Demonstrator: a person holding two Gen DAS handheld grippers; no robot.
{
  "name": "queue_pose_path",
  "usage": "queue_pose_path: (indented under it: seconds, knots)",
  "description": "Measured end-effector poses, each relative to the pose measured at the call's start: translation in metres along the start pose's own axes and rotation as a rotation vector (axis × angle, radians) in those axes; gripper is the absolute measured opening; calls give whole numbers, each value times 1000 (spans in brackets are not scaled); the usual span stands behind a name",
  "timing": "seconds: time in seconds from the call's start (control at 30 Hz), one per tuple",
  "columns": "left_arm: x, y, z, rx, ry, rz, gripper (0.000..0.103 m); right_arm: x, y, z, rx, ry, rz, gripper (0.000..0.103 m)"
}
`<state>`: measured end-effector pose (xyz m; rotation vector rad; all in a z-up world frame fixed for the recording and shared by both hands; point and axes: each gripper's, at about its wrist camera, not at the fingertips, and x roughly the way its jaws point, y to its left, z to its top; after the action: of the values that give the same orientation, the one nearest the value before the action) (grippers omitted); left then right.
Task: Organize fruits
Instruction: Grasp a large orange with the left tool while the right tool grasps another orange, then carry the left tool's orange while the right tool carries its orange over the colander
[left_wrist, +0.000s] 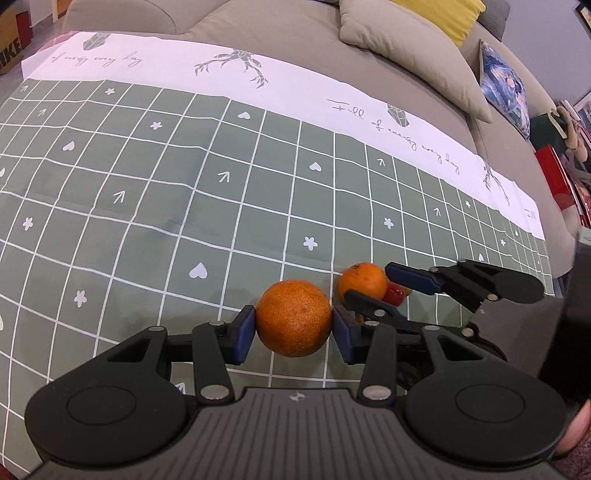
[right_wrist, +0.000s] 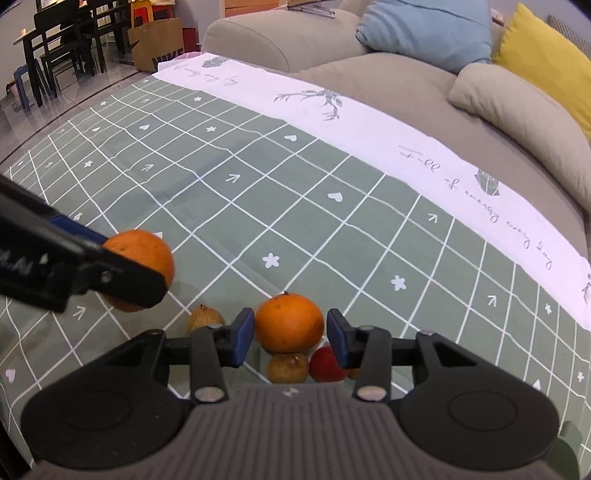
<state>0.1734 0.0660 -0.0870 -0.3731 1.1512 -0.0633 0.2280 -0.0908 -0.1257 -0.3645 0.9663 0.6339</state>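
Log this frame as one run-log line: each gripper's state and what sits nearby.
left gripper: shut on orange | right gripper: open around second orange, pads apart | red fruit and brownish fruits below | surface: green grid cloth

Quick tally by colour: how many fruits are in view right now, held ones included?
Orange: 2, held orange and second orange
Brownish-yellow: 2, left brown fruit and near brown fruit
Red: 1, red fruit
Total: 5

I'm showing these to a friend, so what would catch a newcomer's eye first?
Probably the orange clamped in the left tool above the green checked cloth. Next, a second orange sitting between the right tool's pads, with smaller fruit beneath.
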Motion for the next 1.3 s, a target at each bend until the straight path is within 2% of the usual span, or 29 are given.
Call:
queue_pose_path:
  seconds: [0.3, 0.6, 0.7, 0.8, 1.07, 1.3]
  knots:
    - [-12, 1, -3, 1, -13, 22, 50, 6, -1, 7, 31, 19, -21, 39]
    - [-39, -14, -14, 30, -53, 12, 50, -52, 1, 1, 106, -60, 20, 39]
    - [-48, -26, -18, 54, -67, -9, 50, -75, -10, -13, 201, -75, 51, 39]
    - [-53, -41, -23, 83, -71, -30, 50, -100, -18, -30, 252, -107, 46, 39]
    - [-53, -97, -39, 192, -50, -96, 50, -156, -44, -81, 309, -161, -24, 39]
    - [-39, -150, -51, 311, 1, -157, 50, -185, -76, -132, 388, -162, -105, 39]
